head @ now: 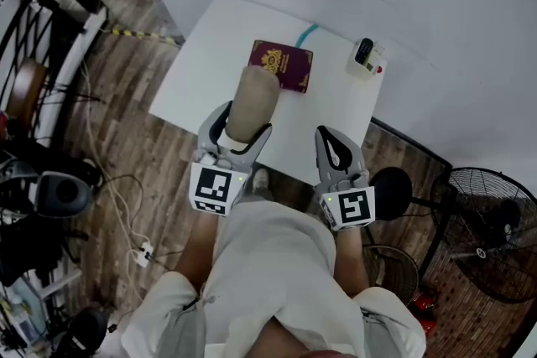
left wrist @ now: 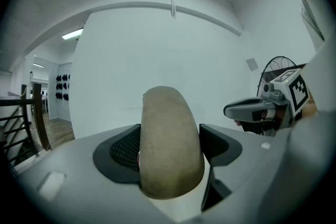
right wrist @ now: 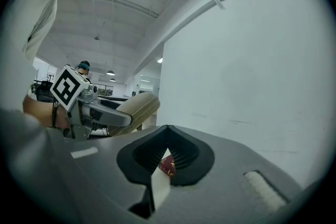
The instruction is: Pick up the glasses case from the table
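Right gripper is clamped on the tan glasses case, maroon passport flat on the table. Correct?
Wrong gripper. The left gripper is clamped on the tan glasses case, as the left gripper view shows. The right gripper has its jaws shut with nothing held. The maroon passport does lie flat on the table.

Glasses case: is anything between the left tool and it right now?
Nothing visible stands between them. The left tool has its jaws closed on the glasses case, one on each side. The right tool sits apart to the side, with its jaws together and nothing in them.
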### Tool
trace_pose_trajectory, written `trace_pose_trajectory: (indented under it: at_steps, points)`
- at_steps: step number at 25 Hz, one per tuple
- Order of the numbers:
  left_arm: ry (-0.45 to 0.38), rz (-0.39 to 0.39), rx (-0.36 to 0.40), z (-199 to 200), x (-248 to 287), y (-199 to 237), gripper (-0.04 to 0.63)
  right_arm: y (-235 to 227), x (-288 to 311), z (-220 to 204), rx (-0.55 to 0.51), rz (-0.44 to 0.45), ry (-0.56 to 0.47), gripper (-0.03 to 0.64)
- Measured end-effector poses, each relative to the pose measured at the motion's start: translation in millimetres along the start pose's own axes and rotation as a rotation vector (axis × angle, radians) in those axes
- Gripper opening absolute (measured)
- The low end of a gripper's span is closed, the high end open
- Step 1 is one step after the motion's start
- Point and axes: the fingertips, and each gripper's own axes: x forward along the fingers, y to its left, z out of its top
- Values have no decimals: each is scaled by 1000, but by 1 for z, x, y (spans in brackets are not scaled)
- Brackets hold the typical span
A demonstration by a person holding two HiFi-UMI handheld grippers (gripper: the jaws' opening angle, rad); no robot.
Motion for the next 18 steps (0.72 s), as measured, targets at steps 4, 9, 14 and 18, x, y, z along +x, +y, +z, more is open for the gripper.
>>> trace_pose_trajectory:
  at_steps: [4,9,14,18]
  points:
    - [-5,-8,1,1,2,-1,369,0,3,0,-4,0,2,3]
    - [-7,-17,2,3,2,-3,368,0,3,2,-5,-3,-2,3]
    - [-1,-28,1,0,3,-3,368,4,6,-2,-6,3,14,3]
    - [7,-36,4,-4,5,-5,368,5,8,-5,-2,6,16,3]
